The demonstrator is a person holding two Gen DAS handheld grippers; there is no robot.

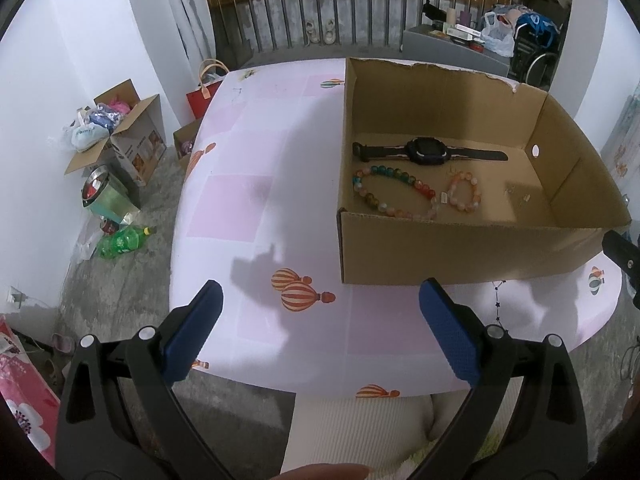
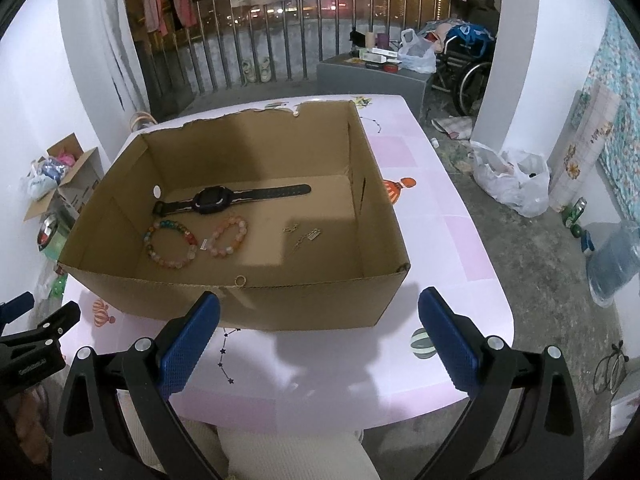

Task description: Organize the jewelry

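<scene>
pink balloon-print table; open cardboard box resting on it

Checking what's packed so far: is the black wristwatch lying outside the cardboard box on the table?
No, the black wristwatch lies flat on the floor of the open brown cardboard box, behind two beaded bracelets.

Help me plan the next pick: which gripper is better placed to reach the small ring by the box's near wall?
Right, probably. The ring lies just beyond the right gripper, whose open jaws face the box. The left gripper sits off toward the box's corner.

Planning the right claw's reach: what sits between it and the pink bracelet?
The cardboard box's near wall, seen in the right wrist view; right claw hangs outside it, pink bracelet inside.
</scene>
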